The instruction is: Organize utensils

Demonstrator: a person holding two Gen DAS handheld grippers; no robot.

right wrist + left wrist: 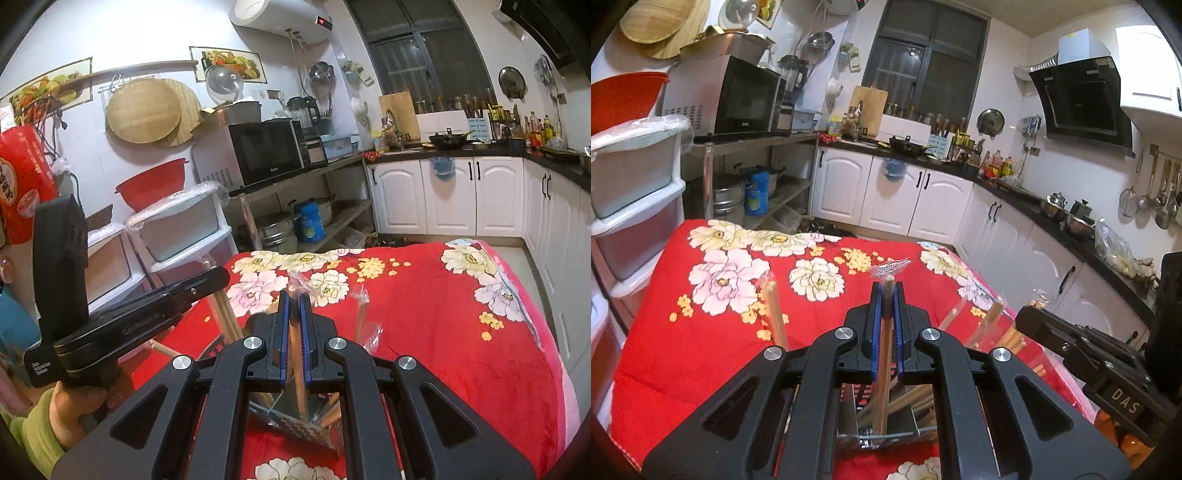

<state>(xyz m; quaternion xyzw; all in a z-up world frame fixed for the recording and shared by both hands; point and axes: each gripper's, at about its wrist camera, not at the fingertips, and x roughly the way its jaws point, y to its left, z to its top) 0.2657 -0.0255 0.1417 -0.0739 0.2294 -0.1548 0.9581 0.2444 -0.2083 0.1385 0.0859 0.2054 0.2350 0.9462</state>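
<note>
**Chopsticks go into the holder, a pair at a time**

In a home kitchen, a person works two hand-held tools over a surface (683, 332) draped in a red floral cloth. The left claw (887, 295) is clamped tight on a wrapped wooden chopstick (884, 354), held upright directly above a metal utensil holder (886, 417) that stands on the cloth near the front edge. The right claw (291, 306) is likewise pinched shut on a second wrapped chopstick (297, 350), its lower end reaching down toward the same holder (295, 410). Crinkled clear wrapping (891, 266) sticks out above the left claw's fingertips.

Several more chopsticks (775, 314) already stand or lean in and around the holder, some still in plastic sleeves, which suggests the sorting is well under way. Whether the two gripped sticks have touched the holder's bottom cannot be told from these views. What seems left is to seat both, release them, and gather any strays lying beside the holder. The person's left hand (79, 402), in a green sleeve (38, 432), grips the other tool's handle left of the holder.
</note>
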